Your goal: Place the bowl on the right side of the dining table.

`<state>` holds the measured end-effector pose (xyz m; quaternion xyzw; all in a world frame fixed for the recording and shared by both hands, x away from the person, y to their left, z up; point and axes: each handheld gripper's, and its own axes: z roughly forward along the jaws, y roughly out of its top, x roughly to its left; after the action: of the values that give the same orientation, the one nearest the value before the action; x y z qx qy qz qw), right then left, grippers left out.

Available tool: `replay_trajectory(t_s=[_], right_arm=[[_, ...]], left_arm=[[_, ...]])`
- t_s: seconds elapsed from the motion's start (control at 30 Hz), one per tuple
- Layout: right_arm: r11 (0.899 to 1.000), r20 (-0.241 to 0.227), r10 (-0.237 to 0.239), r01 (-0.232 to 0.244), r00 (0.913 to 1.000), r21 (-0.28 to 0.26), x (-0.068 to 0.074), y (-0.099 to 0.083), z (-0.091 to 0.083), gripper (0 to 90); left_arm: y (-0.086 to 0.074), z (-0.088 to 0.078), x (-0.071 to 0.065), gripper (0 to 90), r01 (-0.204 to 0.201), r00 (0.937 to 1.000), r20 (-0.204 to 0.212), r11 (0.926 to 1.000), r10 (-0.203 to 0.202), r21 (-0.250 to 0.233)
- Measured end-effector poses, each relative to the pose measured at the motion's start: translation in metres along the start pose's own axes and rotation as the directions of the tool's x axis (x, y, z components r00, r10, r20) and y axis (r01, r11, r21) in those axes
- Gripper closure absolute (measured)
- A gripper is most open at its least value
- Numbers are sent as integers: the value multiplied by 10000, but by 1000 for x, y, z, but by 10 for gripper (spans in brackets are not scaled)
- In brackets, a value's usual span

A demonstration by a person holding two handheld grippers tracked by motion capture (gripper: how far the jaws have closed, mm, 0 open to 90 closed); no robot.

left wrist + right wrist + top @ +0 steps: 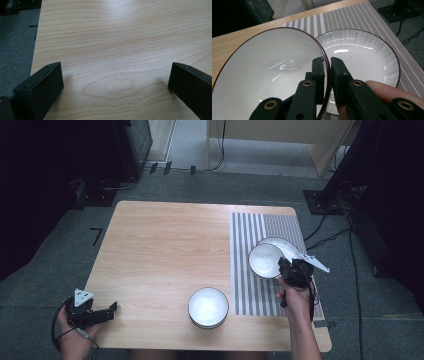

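White bowl [269,75] rim is pinched between my right gripper's [327,62] jaws, held tilted over the plate [364,62] on the striped mat [255,227]. A second bowl [208,307] sits at eight o'clock from it on the wooden table [160,250]. My left gripper [95,314], jaws spread and empty, rests at the table's near-left corner.

A white bowl [269,75] with a dark rim was tilted, its rim pinched between the right gripper's [327,61] jaws above a white ribbed plate [364,57] on the striped mat [250,227]. A second white bowl [208,307] sat upright near the table's front edge.
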<state>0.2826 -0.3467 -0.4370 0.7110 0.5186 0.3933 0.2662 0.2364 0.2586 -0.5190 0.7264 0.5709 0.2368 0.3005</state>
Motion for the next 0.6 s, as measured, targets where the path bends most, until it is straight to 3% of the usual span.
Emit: replay_trajectory(t_s=[0.6], right_arm=[[9998, 873, 160, -170, 9961, 113, -24, 3, 20, 833]], left_arm=[[0, 0, 0, 0, 6, 10000, -3, 10000, -6, -8]])
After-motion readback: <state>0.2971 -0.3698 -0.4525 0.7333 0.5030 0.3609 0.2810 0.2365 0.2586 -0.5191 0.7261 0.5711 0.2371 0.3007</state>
